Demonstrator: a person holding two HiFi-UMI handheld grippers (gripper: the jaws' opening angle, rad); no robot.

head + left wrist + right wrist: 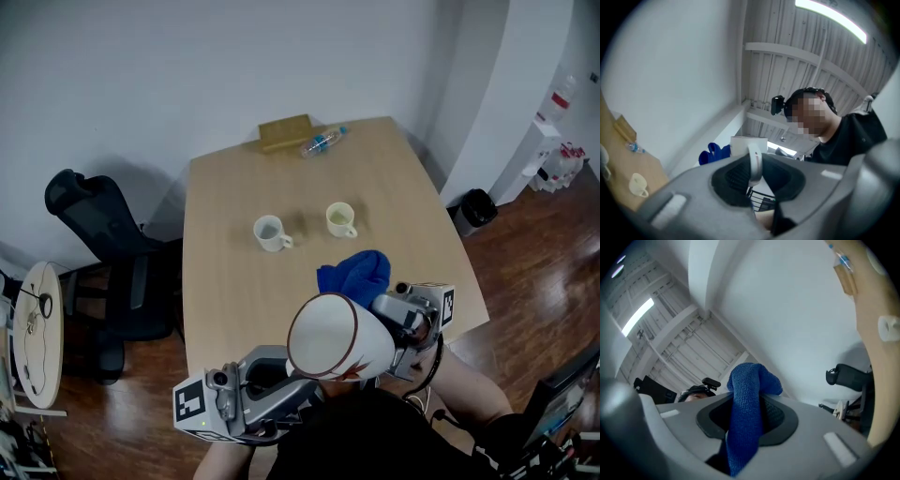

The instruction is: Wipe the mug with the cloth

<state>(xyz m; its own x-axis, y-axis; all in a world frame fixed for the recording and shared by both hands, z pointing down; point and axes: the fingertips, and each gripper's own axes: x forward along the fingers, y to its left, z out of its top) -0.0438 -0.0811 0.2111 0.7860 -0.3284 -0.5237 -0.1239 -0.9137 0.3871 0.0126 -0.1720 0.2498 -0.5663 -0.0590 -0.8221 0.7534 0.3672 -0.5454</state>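
I hold a large white mug [333,337] up near the camera, tipped on its side with its mouth facing left. My left gripper [298,382] is shut on the mug's handle [754,165], which runs between its jaws; the mug's body [749,144] shows just beyond. My right gripper [392,306] is shut on a blue cloth [356,275], and the cloth [746,414] hangs through its jaws and bunches above them. In the head view the cloth sits right beside the mug's base. The blue cloth [714,153] also peeks out beside the mug in the left gripper view.
On the wooden table [234,281] stand a white mug [272,232] and a pale yellow mug [340,219]. A plastic bottle [323,142] and a wooden box [286,133] lie at the far edge. A black office chair [103,253] is left, a dark bin [473,211] right.
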